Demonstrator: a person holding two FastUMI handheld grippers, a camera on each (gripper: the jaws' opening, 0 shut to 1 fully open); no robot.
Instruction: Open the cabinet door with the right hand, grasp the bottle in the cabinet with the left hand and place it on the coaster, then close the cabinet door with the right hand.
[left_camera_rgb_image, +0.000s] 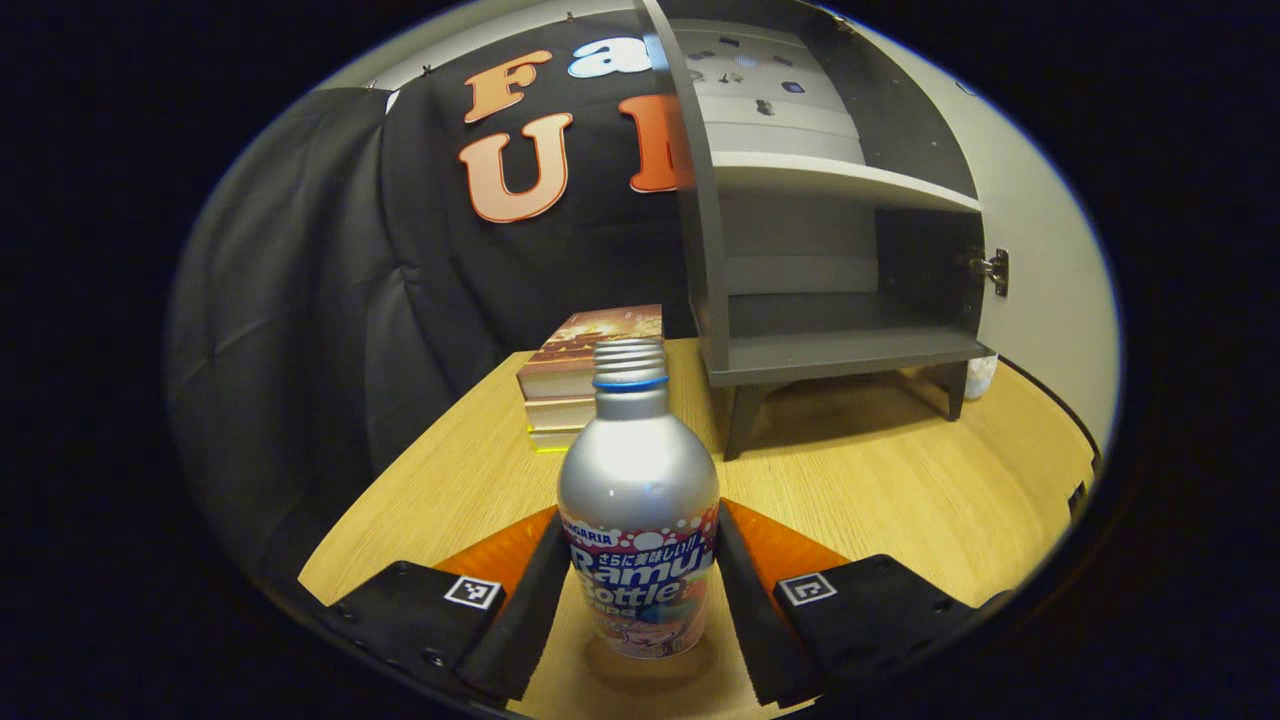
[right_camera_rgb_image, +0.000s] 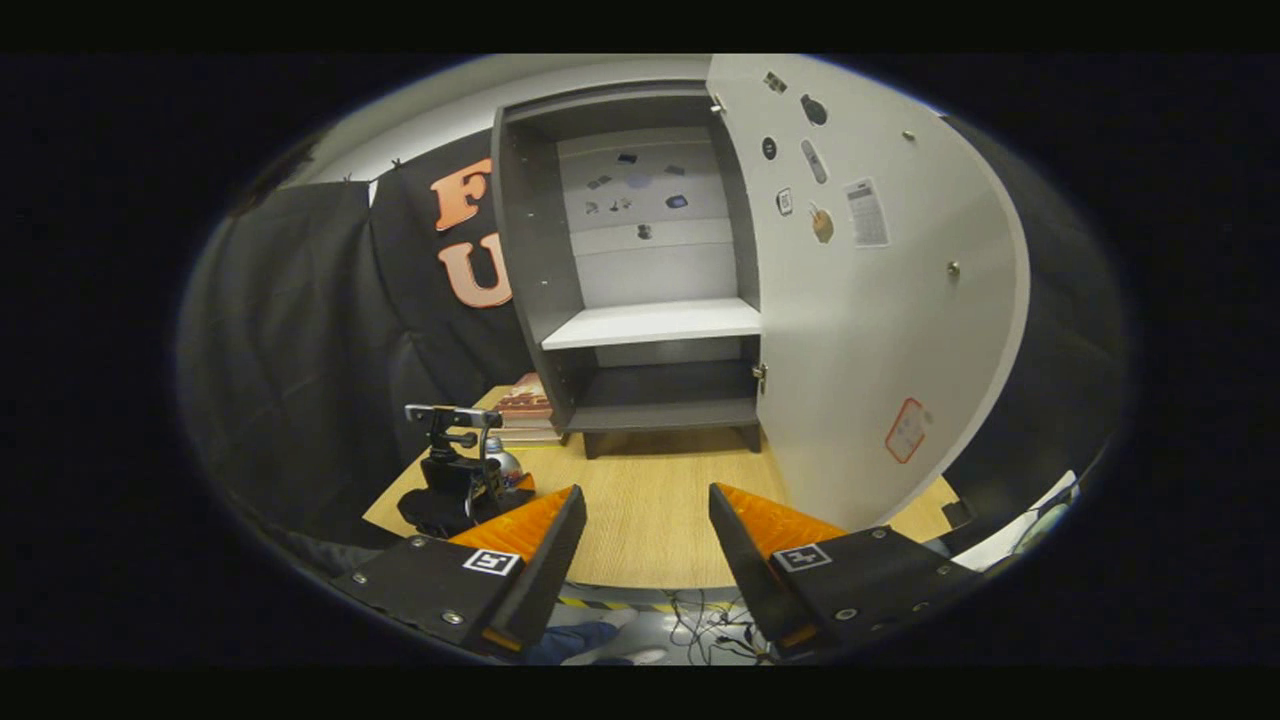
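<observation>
1. In the left gripper view, the left gripper (left_camera_rgb_image: 640, 600) stands low over the worktop (left_camera_rgb_image: 880, 490) with the bottle (left_camera_rgb_image: 638, 500) between its two fingers. Both fingers lie against the bottle's lower body, one on each side, so it appears clamped, though the fisheye bend makes the contact hard to judge for certain.
2. The bottle is upright, silver with a ribbed neck and a blue ring, and a printed label wraps its lower half. Its base looks to be at or just above the worktop; I cannot tell whether it touches.
3. The cabinet (left_camera_rgb_image: 800, 250) stands on short legs at the far side of the worktop, beyond the bottle and to its right. A pale shelf divides its inside, and both compartments look bare.
4. A stack of books (left_camera_rgb_image: 585, 375) lies just left of the cabinet, directly behind the bottle.
5. In the right gripper view, the right gripper (right_camera_rgb_image: 648, 545) is held back from the cabinet (right_camera_rgb_image: 640, 290), its fingers spread wide with nothing between them.
6. The cabinet door (right_camera_rgb_image: 870, 320) is swung fully open to the cabinet's right, with small stickers on its inner face.
7. From this side the left gripper (right_camera_rgb_image: 460, 480) shows well left of the cabinet, near the books (right_camera_rgb_image: 525, 410), with the bottle (right_camera_rgb_image: 503, 465) at it.
</observation>
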